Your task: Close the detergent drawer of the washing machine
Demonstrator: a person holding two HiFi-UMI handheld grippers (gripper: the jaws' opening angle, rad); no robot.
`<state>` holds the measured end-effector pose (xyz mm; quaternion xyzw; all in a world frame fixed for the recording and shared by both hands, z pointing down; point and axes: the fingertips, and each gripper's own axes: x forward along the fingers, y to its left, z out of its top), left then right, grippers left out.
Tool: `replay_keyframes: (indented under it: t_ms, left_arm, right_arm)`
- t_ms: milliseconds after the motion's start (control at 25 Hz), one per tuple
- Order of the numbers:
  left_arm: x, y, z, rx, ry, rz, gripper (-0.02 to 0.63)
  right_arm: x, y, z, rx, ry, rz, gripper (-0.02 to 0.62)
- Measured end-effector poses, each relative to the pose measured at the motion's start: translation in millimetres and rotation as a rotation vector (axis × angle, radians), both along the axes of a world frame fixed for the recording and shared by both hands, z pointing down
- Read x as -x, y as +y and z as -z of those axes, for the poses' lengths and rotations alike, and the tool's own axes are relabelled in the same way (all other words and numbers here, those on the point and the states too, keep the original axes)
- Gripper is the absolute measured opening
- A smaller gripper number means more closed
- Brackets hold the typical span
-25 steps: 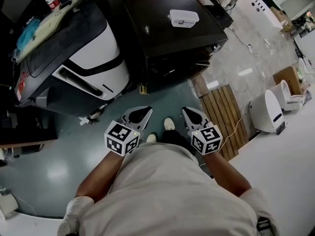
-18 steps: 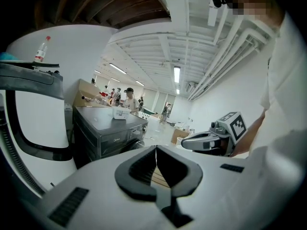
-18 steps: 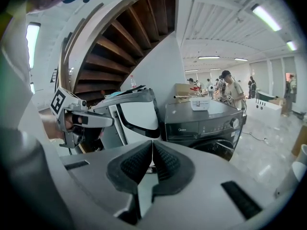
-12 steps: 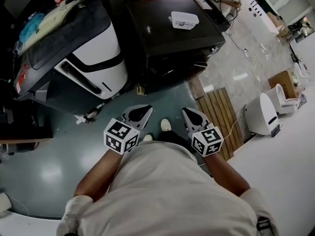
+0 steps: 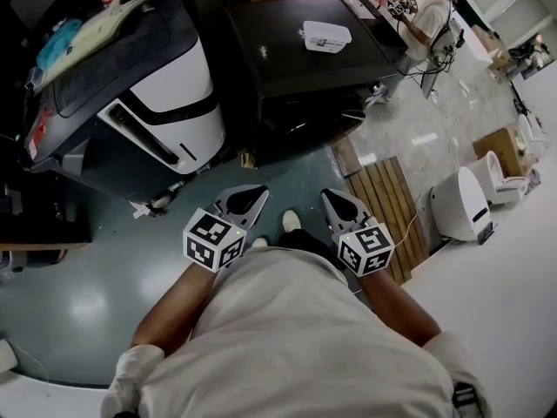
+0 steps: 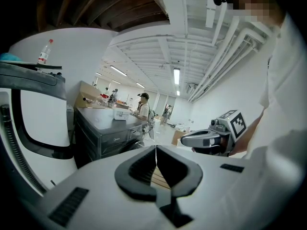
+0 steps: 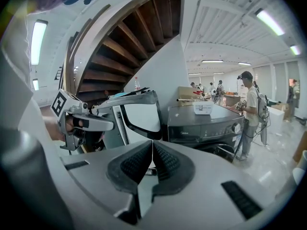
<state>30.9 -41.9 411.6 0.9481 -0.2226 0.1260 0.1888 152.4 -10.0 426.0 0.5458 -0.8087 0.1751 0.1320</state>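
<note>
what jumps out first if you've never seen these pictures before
First come the marker cubes on the left gripper and the right gripper, held side by side low in the head view, each with its jaws together on nothing. Beyond them stands the dark washing machine with a white box on its top. A white-and-black machine stands at its left.

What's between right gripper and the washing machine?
Head view: only bare floor between the right gripper and the washing machine; the wooden slat mat lies off to the side.
</note>
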Motion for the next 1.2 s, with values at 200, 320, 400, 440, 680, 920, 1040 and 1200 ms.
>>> replay_keyframes:
  t_ms: [200,320,400,440,680,920,1040,1200]
  left_arm:
    - [-4,2,-2,0.001,-0.001,-0.005,0.000]
    - [-8,1,-3,0.002,0.000,-0.007,0.000]
    - [-11,1,-3,0.002,-0.001,-0.010,0.000]
    - [-12,0,-3,0.001,-0.001,-0.012,0.000]
    - [-17,-2,-3,0.002,-0.002,-0.018,0.000]
    - [-19,-3,-6,0.003,-0.006,-0.020,0.000]
    - [-20,-4,-8,0.008,-0.006,-0.020,0.001]
    - [-22,-5,-10,0.013,-0.007,-0.020,0.001]
  right_arm:
    - [-6,3,-1,-0.002,-0.002,-0.014,0.006]
    - [-10,3,-1,-0.006,-0.004,-0.022,0.006]
    - [-13,4,-1,-0.007,-0.004,-0.027,0.006]
    - [-15,4,-1,-0.006,-0.004,-0.030,0.006]
    - [-20,3,-1,-0.007,-0.004,-0.044,0.006]
    - [-21,1,-3,-0.005,-0.005,-0.043,0.006]
    - [-22,0,-4,-0.002,-0.004,-0.040,0.006]
    - [-24,-3,-4,-0.003,-0.004,-0.037,0.006]
